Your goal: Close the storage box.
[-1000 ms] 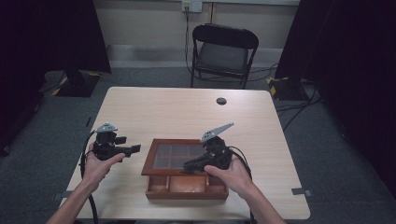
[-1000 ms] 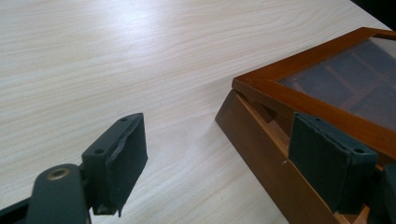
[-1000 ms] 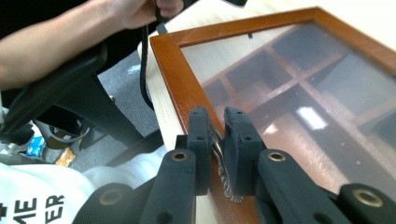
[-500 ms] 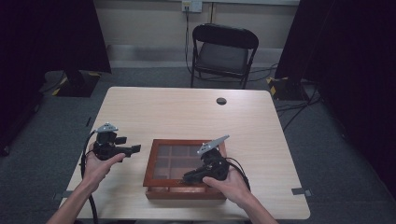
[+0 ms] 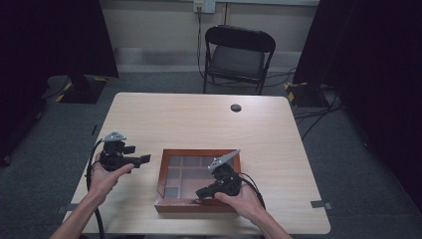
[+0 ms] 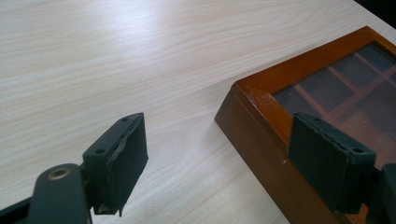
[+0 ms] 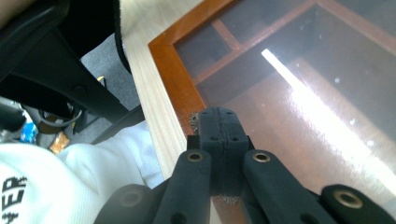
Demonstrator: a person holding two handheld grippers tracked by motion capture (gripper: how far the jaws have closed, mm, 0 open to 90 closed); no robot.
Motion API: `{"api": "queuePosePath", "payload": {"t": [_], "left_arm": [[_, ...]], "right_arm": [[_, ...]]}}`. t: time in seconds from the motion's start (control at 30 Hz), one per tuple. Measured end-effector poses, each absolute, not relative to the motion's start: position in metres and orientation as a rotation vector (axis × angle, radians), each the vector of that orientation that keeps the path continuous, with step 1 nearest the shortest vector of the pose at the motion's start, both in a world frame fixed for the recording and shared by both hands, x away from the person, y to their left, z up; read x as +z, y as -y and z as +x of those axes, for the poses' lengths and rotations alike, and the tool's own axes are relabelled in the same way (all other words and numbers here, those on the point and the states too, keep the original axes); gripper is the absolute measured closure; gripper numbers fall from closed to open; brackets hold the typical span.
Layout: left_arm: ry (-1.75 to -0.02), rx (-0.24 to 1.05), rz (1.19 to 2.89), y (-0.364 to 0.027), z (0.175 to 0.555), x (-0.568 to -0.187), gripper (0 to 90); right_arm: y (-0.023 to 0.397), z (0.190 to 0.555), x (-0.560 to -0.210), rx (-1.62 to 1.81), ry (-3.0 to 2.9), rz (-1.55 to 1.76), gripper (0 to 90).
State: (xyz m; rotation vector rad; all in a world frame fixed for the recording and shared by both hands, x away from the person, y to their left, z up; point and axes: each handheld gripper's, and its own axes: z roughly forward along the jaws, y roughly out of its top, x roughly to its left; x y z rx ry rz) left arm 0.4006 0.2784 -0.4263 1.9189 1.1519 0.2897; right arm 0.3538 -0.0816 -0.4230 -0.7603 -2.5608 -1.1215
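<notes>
The wooden box (image 5: 199,179) sits at the near edge of the table (image 5: 199,119), in front of you, and its glass-paned lid is now down flat. A second ago that lid stood raised, with the compartments open toward you; half a second ago it was nearly down. Your right gripper (image 5: 203,191) has come lower and nearer to you with it, and now rests over the box's front rim. In the right gripper view its jaws are pressed together (image 7: 219,126) right at the wooden frame, with nothing visible between the pads. Your left gripper (image 5: 145,159) has hardly moved: it hangs just beside the box's left side, jaws spread wide and holding nothing, and the left gripper view (image 6: 224,158) shows the box's corner (image 6: 261,107) between them.
</notes>
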Motion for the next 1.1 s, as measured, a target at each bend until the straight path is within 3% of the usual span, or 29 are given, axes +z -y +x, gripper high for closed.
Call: {"api": "queuePosePath", "payload": {"t": [0.37, 0.4, 0.43, 0.53, 0.57, 0.73, 0.83, 1.1], "left_arm": [[-1.169, 0.290, 1.916, -0.279, 0.401, -0.427, 19.8], [-1.166, 0.291, 1.920, -0.279, 0.402, -0.426, 19.8], [-1.166, 0.293, 1.922, -0.279, 0.403, -0.426, 19.8], [-1.170, 0.293, 1.918, -0.279, 0.404, -0.424, 19.8], [-1.165, 0.299, 1.916, -0.278, 0.404, -0.424, 19.8], [-1.167, 0.304, 1.934, -0.276, 0.406, -0.425, 20.0], [-1.170, 0.303, 1.938, -0.276, 0.407, -0.425, 20.0], [-1.187, 0.367, 2.015, -0.284, 0.409, -0.426, 21.0]], "right_arm": [[0.104, 0.362, -0.400, -1.333, 2.517, -0.860, 71.3], [0.110, 0.365, -0.397, -1.362, 2.515, -0.885, 68.3], [0.119, 0.369, -0.392, -1.393, 2.534, -0.943, 58.9], [0.131, 0.374, -0.389, -1.406, 2.545, -1.017, 53.8], [0.147, 0.377, -0.387, -1.401, 2.556, -1.100, 45.9], [0.177, 0.382, -0.390, -1.420, 2.546, -1.259, 34.5], [0.200, 0.385, -0.395, -1.408, 2.516, -1.380, 35.6], [0.252, 0.394, -0.420, -1.339, 2.517, -1.708, 16.0]]}}
